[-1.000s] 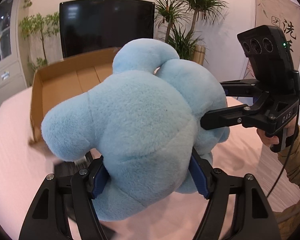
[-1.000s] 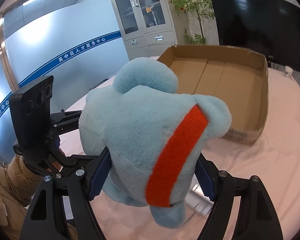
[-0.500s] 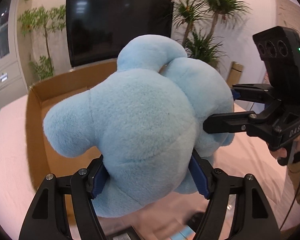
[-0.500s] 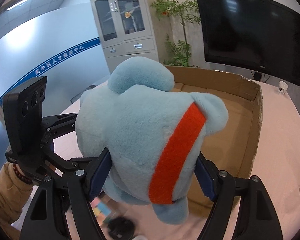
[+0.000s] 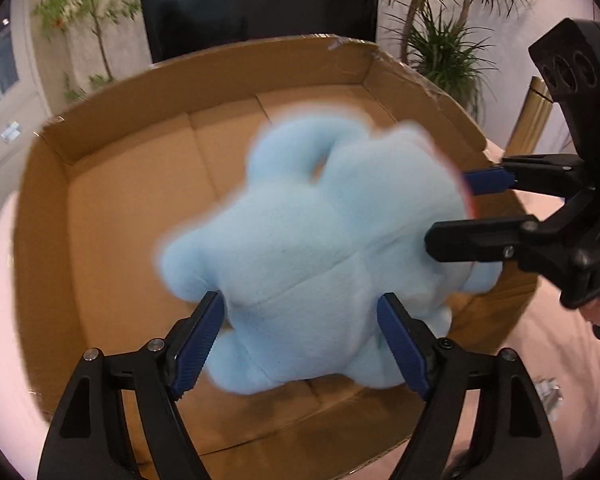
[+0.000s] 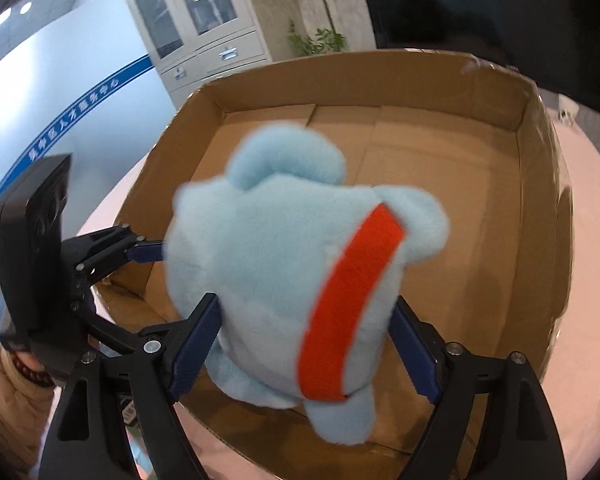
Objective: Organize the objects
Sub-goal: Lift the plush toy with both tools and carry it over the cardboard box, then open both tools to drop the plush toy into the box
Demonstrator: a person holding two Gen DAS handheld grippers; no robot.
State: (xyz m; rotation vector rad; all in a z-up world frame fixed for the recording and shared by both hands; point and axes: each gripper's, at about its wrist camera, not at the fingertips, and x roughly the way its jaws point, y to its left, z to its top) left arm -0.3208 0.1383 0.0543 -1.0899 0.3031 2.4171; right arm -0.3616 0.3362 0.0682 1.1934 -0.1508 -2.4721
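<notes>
I'm letting go with both at once: the left gripper [image 5: 300, 344] and right gripper [image 6: 306, 344] are opening their jaws around the blue plush toy [image 5: 320, 248], which is blurring as it hangs over the cardboard box [image 5: 112, 184], pads barely brushing the fur if at all. It's sitting toward the box's near wall, so I'm judging it could catch that rim and tip out onto the counter [image 6: 588, 380]. The box floor beyond is lying bare, giving plenty of room.
</notes>
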